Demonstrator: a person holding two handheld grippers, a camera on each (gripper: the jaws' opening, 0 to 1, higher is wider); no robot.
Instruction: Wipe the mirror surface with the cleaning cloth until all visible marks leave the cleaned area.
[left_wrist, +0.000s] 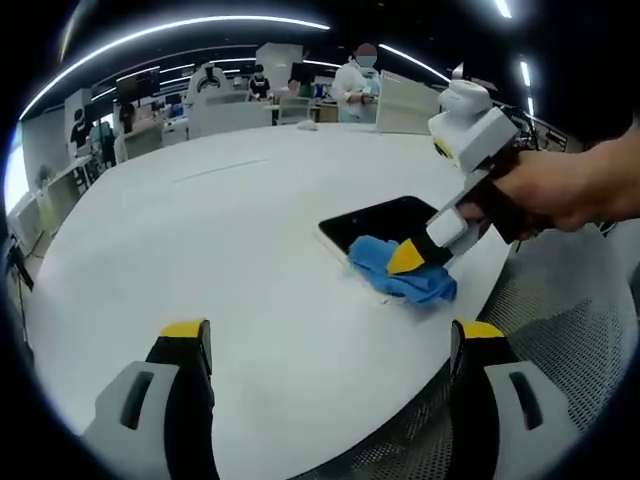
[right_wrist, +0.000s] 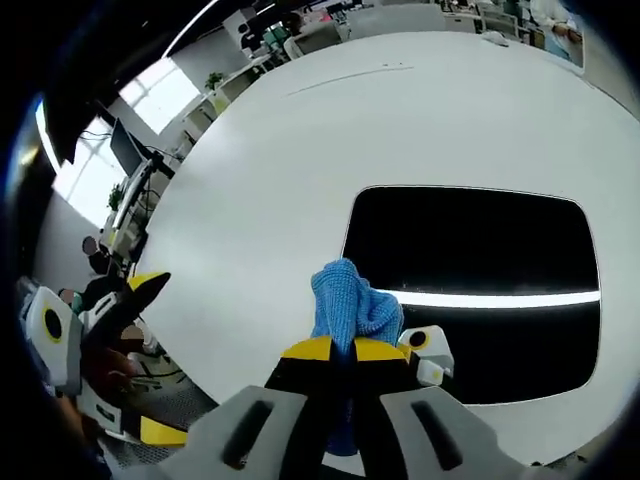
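A dark rectangular mirror (left_wrist: 385, 222) (right_wrist: 480, 260) lies flat on the white round table (left_wrist: 220, 250) (right_wrist: 300, 160). My right gripper (right_wrist: 345, 350) (left_wrist: 418, 257) is shut on a blue cleaning cloth (right_wrist: 350, 300) (left_wrist: 400, 272), which is pressed against the mirror's near edge. A hand (left_wrist: 560, 185) holds that gripper. My left gripper (left_wrist: 330, 340) (right_wrist: 130, 300) stands open above bare table, some way short of the mirror, with nothing between its jaws. The mirror reflects a bright ceiling light strip (right_wrist: 500, 298).
The table's edge (left_wrist: 480, 300) runs close to the mirror, with a mesh chair seat (left_wrist: 560, 310) beyond it. Several people (left_wrist: 360, 85) and desks stand far behind the table. A window and monitors (right_wrist: 130, 140) lie past the table's rim.
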